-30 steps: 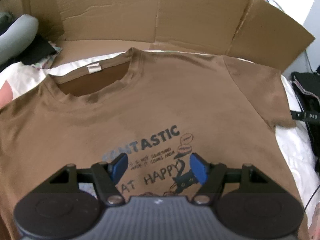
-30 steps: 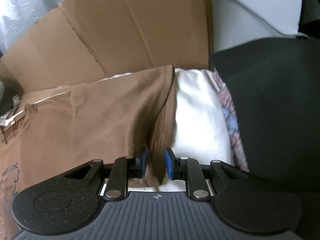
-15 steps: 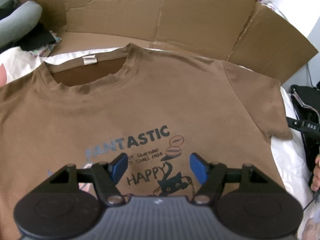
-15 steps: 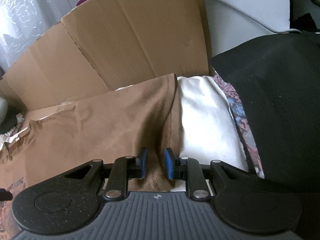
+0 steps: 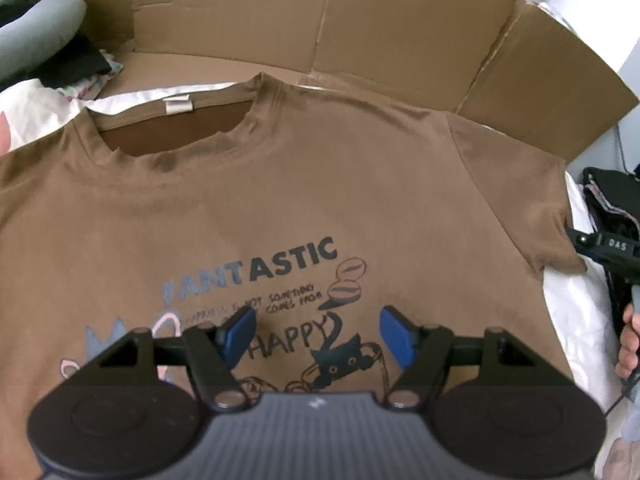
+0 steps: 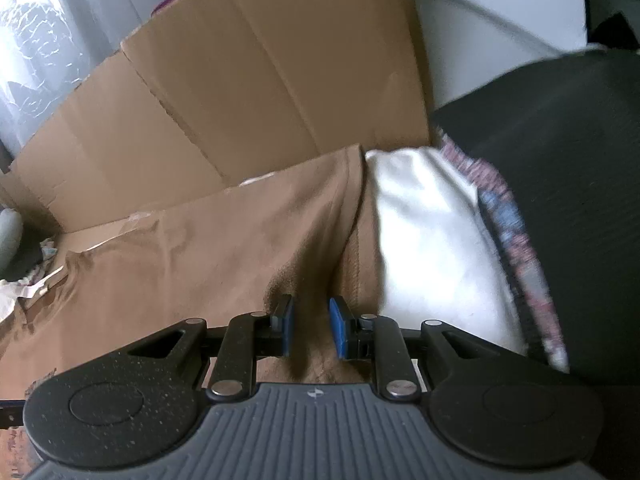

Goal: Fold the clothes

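While the right claw [image 6: 310, 328] pinches the brown cotton printed T-shirt's [image 5: 320, 200] sleeve, the released left claw [image 5: 316, 334] hovers above; folding the sleeve inward likely follows.

Open left tool [image 5: 318, 330] hovers above brown T-shirt [image 5: 320, 184].

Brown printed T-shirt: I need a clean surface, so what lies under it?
White bedding shows past the brown printed T-shirt sleeve, flattened cardboard beyond the collar. Under the middle is covered.

Brown T-shirt [image 5: 360, 184], dark and blue print; tan cardboard [image 5: 400, 28]; white sheet [image 6: 432, 240]; blue tool pads [image 6: 338, 328].
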`<action>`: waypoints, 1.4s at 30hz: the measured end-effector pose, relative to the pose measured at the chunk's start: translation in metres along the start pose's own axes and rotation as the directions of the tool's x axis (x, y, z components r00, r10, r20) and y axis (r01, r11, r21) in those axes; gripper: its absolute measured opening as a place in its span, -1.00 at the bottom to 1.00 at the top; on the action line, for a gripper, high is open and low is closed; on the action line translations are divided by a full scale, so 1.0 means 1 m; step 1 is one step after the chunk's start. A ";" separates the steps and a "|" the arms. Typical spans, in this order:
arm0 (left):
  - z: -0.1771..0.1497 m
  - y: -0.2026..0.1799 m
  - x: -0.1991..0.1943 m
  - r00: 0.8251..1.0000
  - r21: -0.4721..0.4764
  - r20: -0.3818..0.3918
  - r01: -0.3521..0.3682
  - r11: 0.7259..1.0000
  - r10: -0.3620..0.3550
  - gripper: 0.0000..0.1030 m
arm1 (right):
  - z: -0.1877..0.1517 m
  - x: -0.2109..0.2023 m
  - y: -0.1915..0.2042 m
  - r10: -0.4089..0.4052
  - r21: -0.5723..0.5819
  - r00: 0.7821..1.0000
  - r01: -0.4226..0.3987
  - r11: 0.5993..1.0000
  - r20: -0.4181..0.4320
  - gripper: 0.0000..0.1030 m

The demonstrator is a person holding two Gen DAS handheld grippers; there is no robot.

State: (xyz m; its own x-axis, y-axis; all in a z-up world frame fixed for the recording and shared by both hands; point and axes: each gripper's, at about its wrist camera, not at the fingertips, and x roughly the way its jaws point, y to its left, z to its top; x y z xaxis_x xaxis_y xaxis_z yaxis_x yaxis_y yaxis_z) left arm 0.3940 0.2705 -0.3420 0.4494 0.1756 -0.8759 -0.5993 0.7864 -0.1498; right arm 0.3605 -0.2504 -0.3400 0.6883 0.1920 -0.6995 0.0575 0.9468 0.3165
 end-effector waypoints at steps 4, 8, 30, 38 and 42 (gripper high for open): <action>-0.001 -0.001 0.001 1.000 0.005 -0.005 -0.008 1.000 0.008 0.38 | -0.004 0.011 0.000 -0.008 -0.012 1.000 0.008 1.000 -0.025 -0.48; -0.002 -0.003 0.002 1.000 0.005 -0.011 -0.013 1.000 0.013 0.38 | -0.004 0.015 0.004 -0.025 -0.052 0.999 0.023 0.998 -0.035 -0.48; -0.006 -0.007 0.005 1.000 0.006 -0.022 -0.014 1.000 0.015 0.38 | 0.000 0.021 0.023 -0.100 -0.256 0.995 0.090 0.963 -0.025 -0.97; -0.005 -0.007 0.007 1.000 -0.006 -0.021 -0.011 1.000 0.011 0.38 | 0.002 -0.003 0.029 -0.181 -0.320 0.982 0.191 0.928 0.062 -0.97; -0.004 -0.007 0.004 1.000 -0.006 -0.013 -0.009 1.000 0.009 0.38 | 0.003 -0.004 0.025 -0.241 -0.296 0.970 0.241 0.924 0.038 -0.82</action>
State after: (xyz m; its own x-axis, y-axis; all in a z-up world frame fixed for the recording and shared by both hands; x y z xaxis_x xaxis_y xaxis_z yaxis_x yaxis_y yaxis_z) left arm 0.3979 0.2631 -0.3465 0.4354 0.1745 -0.8831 -0.6071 0.7813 -0.1449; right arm 0.3618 -0.2280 -0.3270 0.6809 -0.0511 -0.7306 0.0044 0.9978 -0.0657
